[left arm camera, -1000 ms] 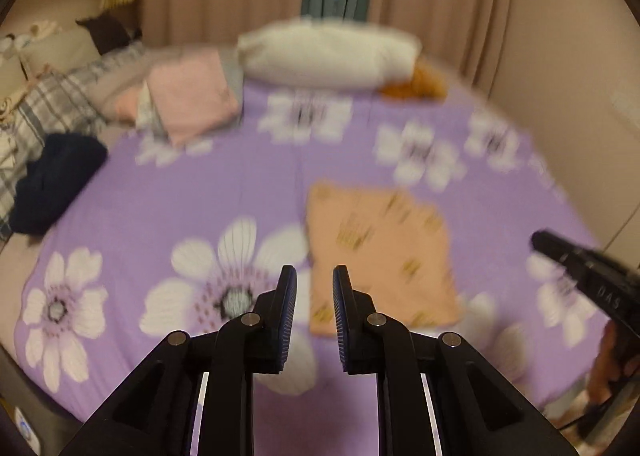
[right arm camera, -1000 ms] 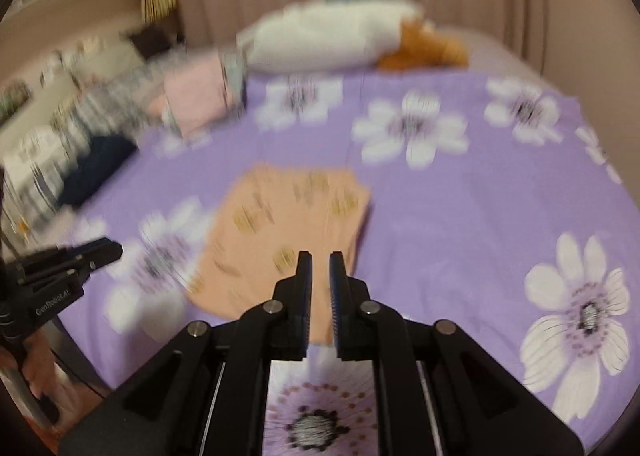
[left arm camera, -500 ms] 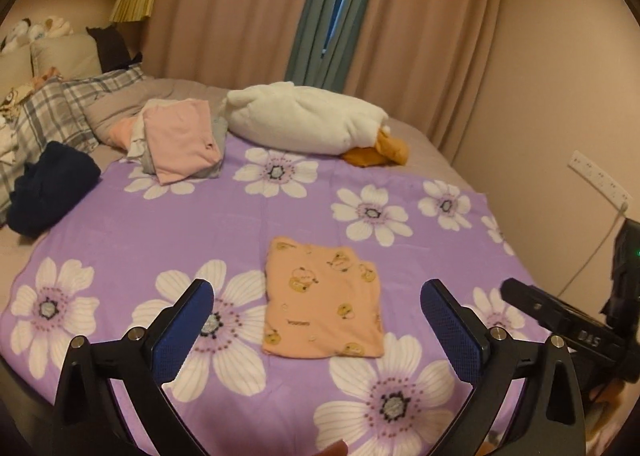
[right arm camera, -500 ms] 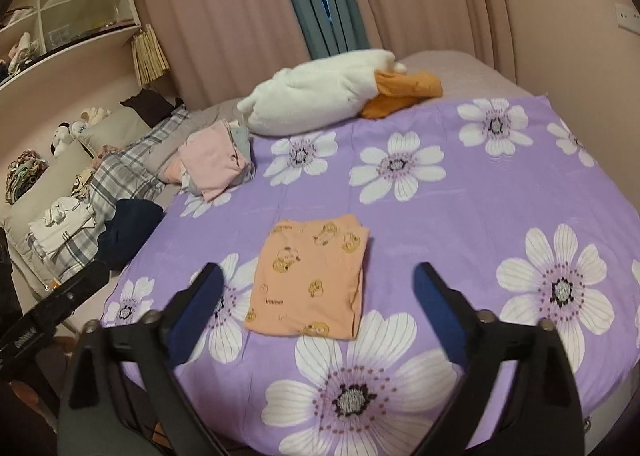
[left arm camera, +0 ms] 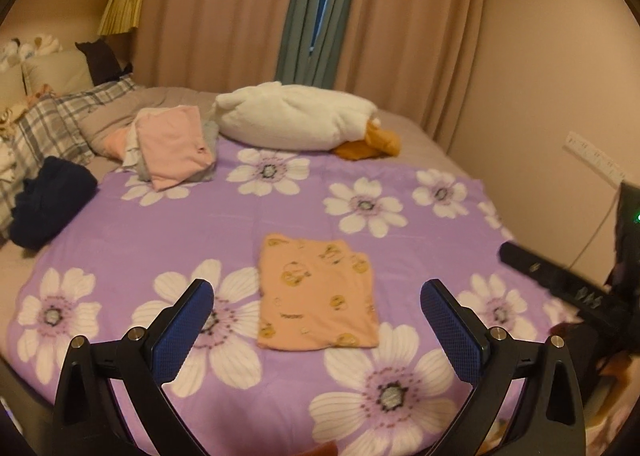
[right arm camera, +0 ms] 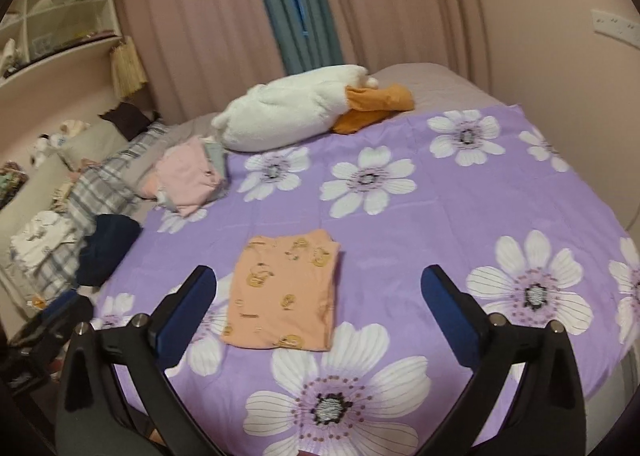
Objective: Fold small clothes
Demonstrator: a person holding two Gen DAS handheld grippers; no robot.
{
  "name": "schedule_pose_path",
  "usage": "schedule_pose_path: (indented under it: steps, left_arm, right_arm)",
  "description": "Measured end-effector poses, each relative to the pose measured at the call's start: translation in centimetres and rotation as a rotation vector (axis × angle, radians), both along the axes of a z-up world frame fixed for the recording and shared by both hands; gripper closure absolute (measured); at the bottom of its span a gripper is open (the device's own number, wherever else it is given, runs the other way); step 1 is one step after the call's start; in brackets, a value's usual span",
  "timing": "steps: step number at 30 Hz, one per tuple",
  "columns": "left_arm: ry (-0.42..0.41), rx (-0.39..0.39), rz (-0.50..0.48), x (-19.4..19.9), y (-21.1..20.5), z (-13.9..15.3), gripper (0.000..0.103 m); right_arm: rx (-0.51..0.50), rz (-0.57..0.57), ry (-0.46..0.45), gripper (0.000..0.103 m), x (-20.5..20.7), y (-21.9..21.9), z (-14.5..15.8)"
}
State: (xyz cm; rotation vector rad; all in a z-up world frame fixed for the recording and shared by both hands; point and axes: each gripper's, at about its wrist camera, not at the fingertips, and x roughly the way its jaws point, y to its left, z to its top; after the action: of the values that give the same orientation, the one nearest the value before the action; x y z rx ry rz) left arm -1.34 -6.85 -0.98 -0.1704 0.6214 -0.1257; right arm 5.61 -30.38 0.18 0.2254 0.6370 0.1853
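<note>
A: Where do we see the orange garment (left arm camera: 316, 294)?

B: Folded flat on the purple bedspread (left arm camera: 160, 232), mid-bed. A pink clothes pile (left arm camera: 172, 149) lies toward ten o'clock, a white plush (left arm camera: 296, 121) at twelve.

A: Our fingers?

B: Left gripper (left arm camera: 316, 320) and right gripper (right arm camera: 318, 306) just spread wide, released, holding nothing, above the garment.

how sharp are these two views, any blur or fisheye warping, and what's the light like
Left wrist view: warm dim indoor light, no glare; the orange garment is fairly sharp, the right gripper at the edge is smeared, and the bedspread bulges with dark corners. Right wrist view: slightly softer, the navy pile and shelves blurred and bent at the rim.
</note>
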Motion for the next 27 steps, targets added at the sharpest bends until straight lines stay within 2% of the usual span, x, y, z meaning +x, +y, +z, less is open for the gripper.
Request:
schedule_pose_path:
  steps: [3, 6, 18, 23, 27]
  left_arm:
    - [-0.009, -0.01, 0.004, 0.0, 0.2, 0.0, 0.001]
    - [-0.003, -0.05, 0.012, 0.3, 0.7, -0.1, 0.001]
    - [0.011, -0.061, 0.019, 0.5, 0.9, -0.2, 0.001]
    - [0.043, -0.052, 0.023, 1.0, 0.9, -0.5, 0.001]
    - [0.031, -0.043, 0.042, 1.1, 1.0, -0.3, 0.001]
  right_arm:
    - [0.06, -0.002, 0.022, 0.0, 0.1, -0.5, 0.0]
    - [0.041, -0.005, 0.023, 0.0, 0.2, -0.3, 0.0]
    - [0.022, 0.0, 0.016, 0.0, 0.7, 0.3, 0.0]
    - [0.031, -0.001, 0.015, 0.0, 0.8, 0.5, 0.0]
    - [0.031, 0.005, 0.022, 0.0, 1.0, 0.8, -0.1]
